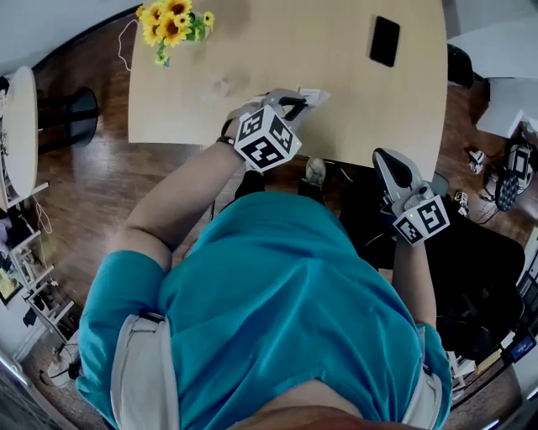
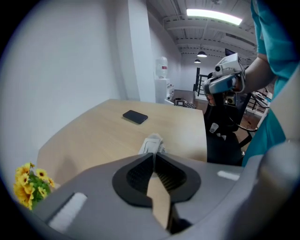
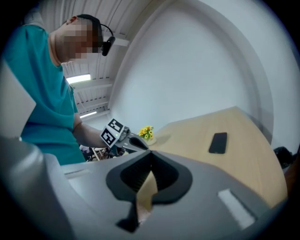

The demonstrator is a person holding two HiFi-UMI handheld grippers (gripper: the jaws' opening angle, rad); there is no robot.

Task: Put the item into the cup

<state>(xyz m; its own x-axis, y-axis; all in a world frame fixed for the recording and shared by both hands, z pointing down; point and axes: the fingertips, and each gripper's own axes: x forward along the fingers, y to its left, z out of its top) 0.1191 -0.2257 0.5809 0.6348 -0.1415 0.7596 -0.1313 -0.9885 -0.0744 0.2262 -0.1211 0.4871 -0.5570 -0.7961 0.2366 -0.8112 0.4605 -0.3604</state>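
While I hold the left gripper (image 1: 299, 101) over the table's (image 1: 353, 109) near edge at twelve o'clock, its jaws are pinched on the white packet (image 1: 315, 95). My right gripper (image 1: 385, 159), off the table at two o'clock, is closed and empty.

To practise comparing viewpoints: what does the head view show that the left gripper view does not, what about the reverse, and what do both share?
Head view only: the marker cube on the left gripper, and shoes. Left gripper view only: a water dispenser and ceiling lights. Both: the table, black phone, sunflowers, right gripper, and the white item at the left gripper's tips.
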